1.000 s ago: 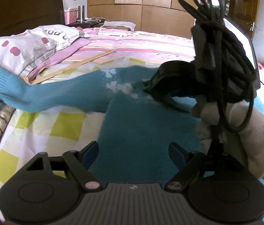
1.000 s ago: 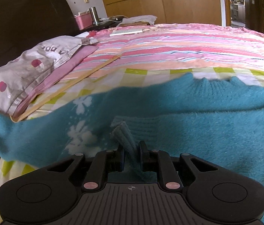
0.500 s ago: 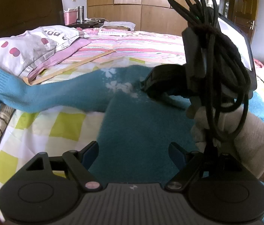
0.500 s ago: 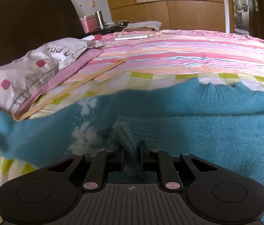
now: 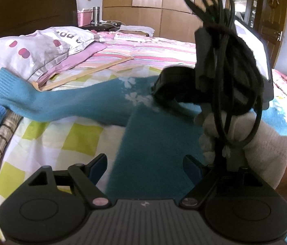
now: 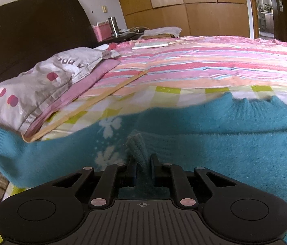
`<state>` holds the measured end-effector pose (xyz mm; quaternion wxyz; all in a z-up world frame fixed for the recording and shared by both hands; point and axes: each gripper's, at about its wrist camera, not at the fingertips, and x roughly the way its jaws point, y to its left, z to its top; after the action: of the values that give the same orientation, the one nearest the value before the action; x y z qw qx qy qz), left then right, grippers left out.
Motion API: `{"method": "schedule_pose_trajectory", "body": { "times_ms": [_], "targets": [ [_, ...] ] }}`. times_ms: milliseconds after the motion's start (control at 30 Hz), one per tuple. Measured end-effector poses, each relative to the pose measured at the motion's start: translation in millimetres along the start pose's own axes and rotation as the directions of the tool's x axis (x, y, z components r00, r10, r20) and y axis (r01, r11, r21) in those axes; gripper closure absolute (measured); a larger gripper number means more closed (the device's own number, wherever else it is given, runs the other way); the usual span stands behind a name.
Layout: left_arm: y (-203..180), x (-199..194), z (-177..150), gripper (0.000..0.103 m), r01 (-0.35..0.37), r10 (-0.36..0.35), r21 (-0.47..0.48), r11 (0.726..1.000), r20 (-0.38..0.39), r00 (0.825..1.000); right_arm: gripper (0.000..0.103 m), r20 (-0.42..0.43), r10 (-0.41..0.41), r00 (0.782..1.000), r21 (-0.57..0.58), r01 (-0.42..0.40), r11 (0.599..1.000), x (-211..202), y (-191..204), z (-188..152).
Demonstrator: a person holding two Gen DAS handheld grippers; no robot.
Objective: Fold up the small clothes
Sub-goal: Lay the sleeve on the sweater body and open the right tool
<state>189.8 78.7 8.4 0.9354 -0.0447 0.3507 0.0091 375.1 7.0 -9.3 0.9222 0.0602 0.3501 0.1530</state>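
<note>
A teal sweater [image 6: 214, 143] lies spread across the bed [image 6: 194, 69], on a yellow-and-white checked sheet [image 5: 66, 138] in front of a pink striped blanket. At the far left, 1 sleeve [image 5: 41, 102] stretches out flat toward the pillow [image 5: 41, 47], its ribbed cuff reaching the pillow's edge; white flower patterns mark the knit where the sleeve meets the body. A thin wooden stick [image 6: 86, 106] lies on the sheet just behind the sleeve.

The left gripper [image 5: 145, 163] hangs above the folded edge of the sweater's body with its jaws spread wide and nothing between them.

Further right, the right gripper [image 6: 142, 164] has its jaws nearly together, pinching a raised fold of the teal knit; they have just been closing further on it. In the left wrist view, a white-gloved hand [image 5: 245, 134] holds that tool, with a bundle of black cable [image 5: 225, 51] wrapped round it.
</note>
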Motion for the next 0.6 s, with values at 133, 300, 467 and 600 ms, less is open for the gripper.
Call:
{"method": "schedule_pose_trajectory", "body": {
  "times_ms": [133, 300, 467, 600],
  "targets": [
    [-0.2, 1.9, -0.3, 0.017, -0.004, 0.004, 0.0, 1.0, -0.005, 1.0, 0.084, -0.018, 0.0, 1.0, -0.072, -0.002, 0.997, 4.6, 4.4, -8.0],
    [2.8, 1.4, 0.8, 0.017, -0.005, 0.005, -0.007, 1.0, 0.006, 1.0, 0.079, -0.036, 0.049, 0.998, -0.026, -0.05, 0.998, 1.3, -0.9, -2.8],
    [10.0, 1.4, 2.9, 0.017, -0.008, 0.008, -0.031, 0.999, 0.015, 1.0, 0.072, -0.045, 0.101, 0.994, -0.025, -0.103, 0.994, -6.3, -5.8, -4.9],
    [16.4, 2.0, 4.1, 0.017, -0.021, 0.022, -0.047, 0.999, 0.031, 0.999, 0.068, -0.049, 0.122, 0.991, -0.041, -0.124, 0.991, -9.9, -3.6, -6.0]
  ]
}}
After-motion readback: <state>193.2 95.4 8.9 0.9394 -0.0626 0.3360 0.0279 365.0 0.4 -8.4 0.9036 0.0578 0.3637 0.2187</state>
